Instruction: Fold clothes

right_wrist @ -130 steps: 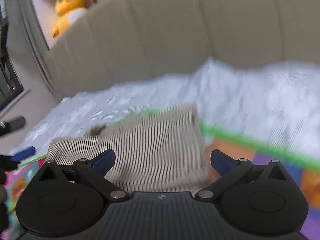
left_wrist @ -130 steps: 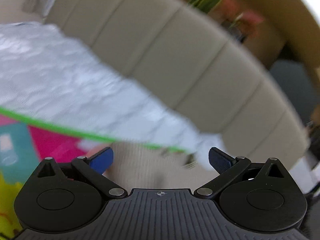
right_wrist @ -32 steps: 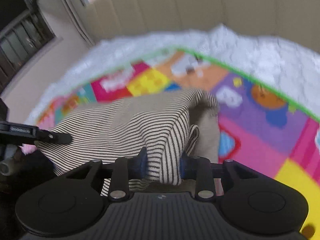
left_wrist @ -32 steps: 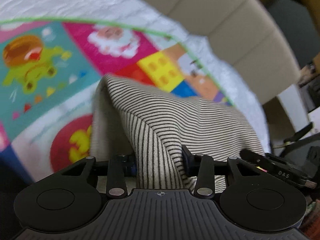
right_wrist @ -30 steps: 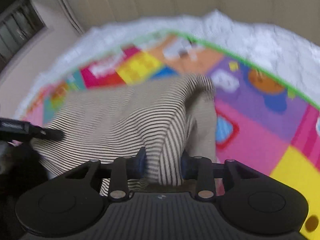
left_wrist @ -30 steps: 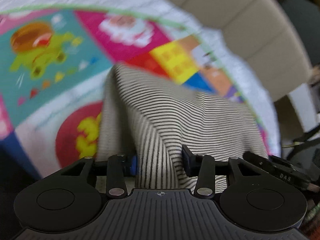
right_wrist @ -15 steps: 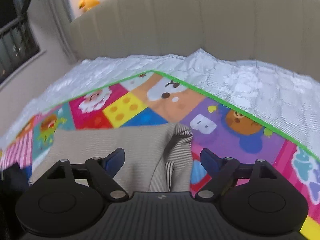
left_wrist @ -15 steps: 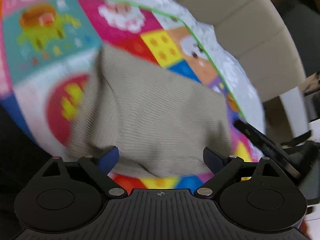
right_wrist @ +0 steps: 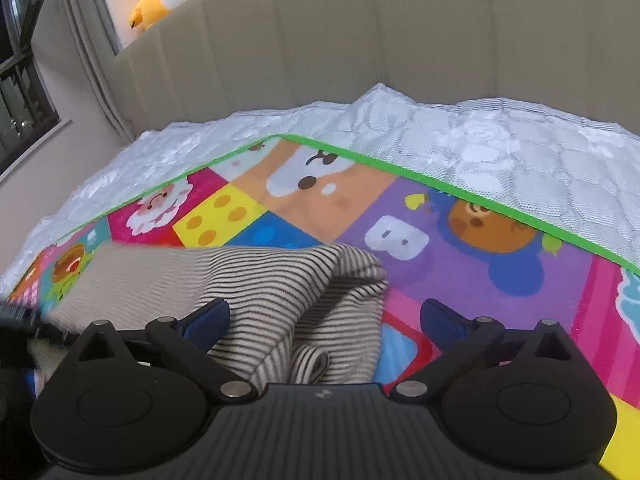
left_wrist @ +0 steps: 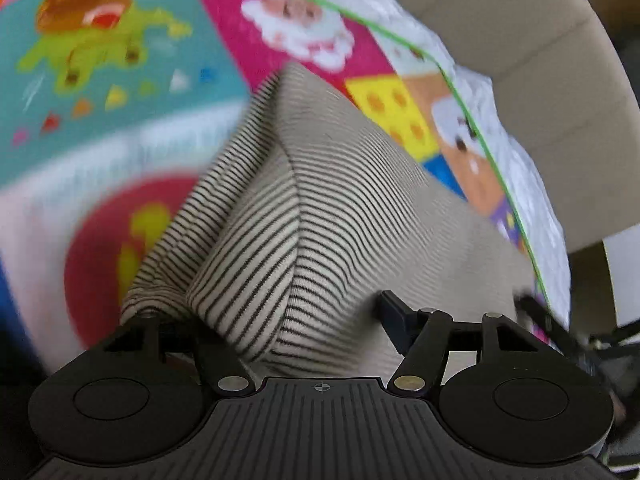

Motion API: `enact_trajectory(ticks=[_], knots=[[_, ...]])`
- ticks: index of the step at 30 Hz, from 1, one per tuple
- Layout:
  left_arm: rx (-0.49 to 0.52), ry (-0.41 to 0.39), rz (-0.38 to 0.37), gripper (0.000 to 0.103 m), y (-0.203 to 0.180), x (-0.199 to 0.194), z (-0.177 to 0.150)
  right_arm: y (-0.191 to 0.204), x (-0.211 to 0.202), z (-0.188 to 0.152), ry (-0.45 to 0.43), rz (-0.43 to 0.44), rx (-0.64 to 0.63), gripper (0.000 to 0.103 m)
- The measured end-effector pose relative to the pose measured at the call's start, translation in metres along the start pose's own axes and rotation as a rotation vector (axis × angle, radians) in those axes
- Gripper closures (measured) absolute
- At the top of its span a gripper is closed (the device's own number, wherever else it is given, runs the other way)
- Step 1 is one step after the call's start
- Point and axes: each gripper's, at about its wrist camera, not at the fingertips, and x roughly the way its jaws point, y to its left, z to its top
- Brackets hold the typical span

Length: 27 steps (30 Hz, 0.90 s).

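your striped garment (right_wrist: 276,280) lies folded on the colourful play mat (right_wrist: 460,216), on the side away from the mat's green-edged corner; your right tongs (right_wrist: 324,320) stand apart over its near fold, and your left tongs (left_wrist: 288,320) also stand apart with cloth bunched between them, gripping nothing
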Motion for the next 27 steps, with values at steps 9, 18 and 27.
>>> enact_trajectory(ticks=[9, 18, 27], knots=[[0.213, -0.179, 0.056, 0.021, -0.014, 0.037, 0.091, 0.008, -0.010, 0.000, -0.104, 0.008, -0.035, 0.000], [0.122, -0.097, 0.026, 0.010, 0.007, 0.009, 0.067, 0.012, 0.023, 0.017, -0.075, -0.048, -0.095, 0.000], [0.144, 0.046, -0.001, 0.020, -0.006, 0.011, 0.017, 0.030, 0.071, 0.020, 0.168, -0.096, -0.258, 0.001]])
